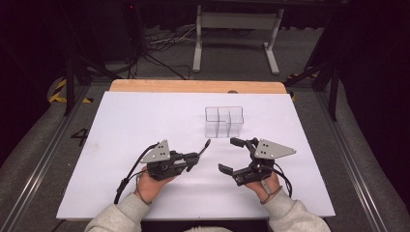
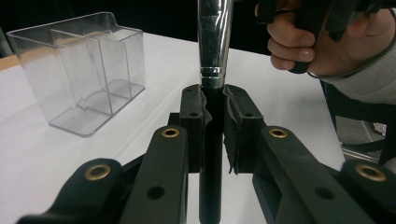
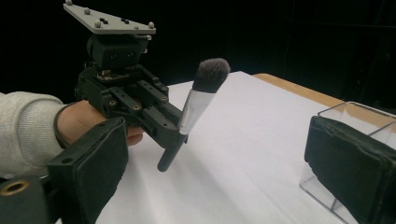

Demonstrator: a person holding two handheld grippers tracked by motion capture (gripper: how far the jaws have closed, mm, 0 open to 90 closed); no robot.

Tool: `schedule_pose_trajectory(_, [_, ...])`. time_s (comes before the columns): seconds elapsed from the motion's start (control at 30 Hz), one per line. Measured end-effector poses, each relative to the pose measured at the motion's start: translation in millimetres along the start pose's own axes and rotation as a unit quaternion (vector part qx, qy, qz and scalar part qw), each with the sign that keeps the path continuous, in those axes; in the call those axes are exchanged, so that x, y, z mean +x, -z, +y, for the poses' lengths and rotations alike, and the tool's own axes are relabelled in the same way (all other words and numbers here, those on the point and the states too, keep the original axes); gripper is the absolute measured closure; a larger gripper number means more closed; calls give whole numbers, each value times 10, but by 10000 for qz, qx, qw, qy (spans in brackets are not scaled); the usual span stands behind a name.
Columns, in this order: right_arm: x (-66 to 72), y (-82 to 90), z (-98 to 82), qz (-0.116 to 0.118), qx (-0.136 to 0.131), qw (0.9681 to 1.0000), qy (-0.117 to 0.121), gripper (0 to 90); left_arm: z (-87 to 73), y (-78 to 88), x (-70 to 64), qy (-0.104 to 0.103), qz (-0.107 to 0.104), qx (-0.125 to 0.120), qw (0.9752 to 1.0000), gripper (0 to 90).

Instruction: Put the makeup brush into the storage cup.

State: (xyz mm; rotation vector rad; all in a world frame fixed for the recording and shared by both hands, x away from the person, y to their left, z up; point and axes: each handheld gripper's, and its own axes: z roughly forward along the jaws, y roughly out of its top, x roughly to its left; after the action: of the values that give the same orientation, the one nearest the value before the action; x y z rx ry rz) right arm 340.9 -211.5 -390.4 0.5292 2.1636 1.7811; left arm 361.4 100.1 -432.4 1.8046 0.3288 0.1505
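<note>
Brush (image 3: 198, 105) first: a makeup brush with a dark handle, a shiny metal collar and a soft grey tuft, clamped by its handle in the left gripper (image 2: 214, 100), whose pads press on it from both sides just below the collar. It stands tilted, tuft up and away from the counter (image 1: 145, 116), its butt end poking out below the jaws. I judge it light and stiff along the handle, slick on the metal part, and the bristles will crush or splay if pinched (so any second hold belongs on the bare handle or, less surely, on the collar). The right gripper (image 1: 235, 155) hangs beside it with its jaws wide apart and nothing between them.

A clear plastic organizer (image 1: 224, 121) with several compartments sits upright farther up the counter, empty as far as I can tell, nearer the right gripper than the left. Its walls look thin and it would likely slide if knocked. White surface lies open all around both hands, the wooden far edge (image 1: 193, 86) is well behind the organizer, and the side edges are well apart from the work.
</note>
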Motion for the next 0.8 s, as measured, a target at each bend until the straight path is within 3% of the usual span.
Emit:
schedule_pose_trajectory(0.4, [43, -188, 34, 179, 5, 9997, -154, 157, -22, -34, -35, -75, -178, -57, 9998, 788])
schedule_pose_trajectory(0.8, [43, -298, 24, 265, 81, 9988, -397, 383, -25, -51, -60, -105, -215, -78, 9997, 788])
